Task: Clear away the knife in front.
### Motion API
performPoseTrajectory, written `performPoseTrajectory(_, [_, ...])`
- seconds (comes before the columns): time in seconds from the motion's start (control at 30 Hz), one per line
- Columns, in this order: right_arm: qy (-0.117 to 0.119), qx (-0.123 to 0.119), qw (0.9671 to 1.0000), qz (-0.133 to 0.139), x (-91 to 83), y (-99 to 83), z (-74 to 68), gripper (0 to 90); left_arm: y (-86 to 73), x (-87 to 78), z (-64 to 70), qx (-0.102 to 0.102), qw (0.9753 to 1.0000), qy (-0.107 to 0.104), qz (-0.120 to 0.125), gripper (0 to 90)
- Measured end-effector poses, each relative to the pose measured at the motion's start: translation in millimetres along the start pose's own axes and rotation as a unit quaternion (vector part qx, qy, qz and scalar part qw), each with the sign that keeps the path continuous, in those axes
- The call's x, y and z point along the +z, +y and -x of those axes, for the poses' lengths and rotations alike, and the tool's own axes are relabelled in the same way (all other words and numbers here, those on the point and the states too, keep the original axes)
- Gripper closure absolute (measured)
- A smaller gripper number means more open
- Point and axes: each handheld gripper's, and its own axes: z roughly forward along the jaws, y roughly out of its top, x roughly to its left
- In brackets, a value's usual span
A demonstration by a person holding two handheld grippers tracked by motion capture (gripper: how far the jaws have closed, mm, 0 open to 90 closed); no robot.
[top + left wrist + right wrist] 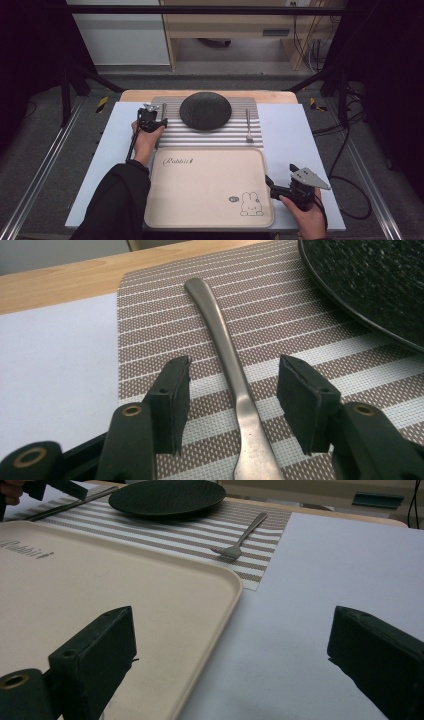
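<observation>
A long metal utensil [235,390] lies on the striped placemat [150,330], left of the dark round plate [205,111]. My left gripper [235,367] is open, one jaw on each side of the utensil's handle, close to the mat and not touching the handle. From above, the left gripper [156,116] sits at the mat's left edge. A fork [248,126] lies on the mat to the right of the plate. My right gripper [272,184] is open beside the right edge of the beige tray [200,200]. Its jaws stand wide apart and hold nothing [232,625].
The beige tray [100,580], printed with a rabbit, lies in front of the placemat on a pale sheet [290,130] over the wooden table [140,94]. In the right gripper view the fork [240,540] and the plate [167,497] lie farther back. Dark frame legs stand at both sides.
</observation>
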Motion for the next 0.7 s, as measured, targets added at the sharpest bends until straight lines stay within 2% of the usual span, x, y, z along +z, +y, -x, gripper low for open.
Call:
performPoseTrajectory(0.3, [0.001,-0.001,1.0,-0.003,1.2,-1.0,-0.1,5.7,-0.9,3.8,-0.4,-0.013,0.9999,-0.001,-0.005,50.0])
performPoseTrajectory(0.47, [0.003,-0.001,1.0,-0.006,1.4,-1.4,-0.4,5.7,-0.6,5.2,2.0,-0.001,0.9999,0.003,-0.014,52.3])
performPoseTrajectory(0.6, [0.003,-0.001,1.0,-0.007,1.8,-1.6,-0.2,5.8,-0.3,5.9,1.2,-0.008,0.9998,0.006,-0.018,54.1])
performPoseTrajectory(0.7, [0.004,-0.001,1.0,-0.007,2.1,-1.8,-0.3,5.9,-0.1,6.2,1.5,-0.008,0.9998,-0.001,-0.017,57.3])
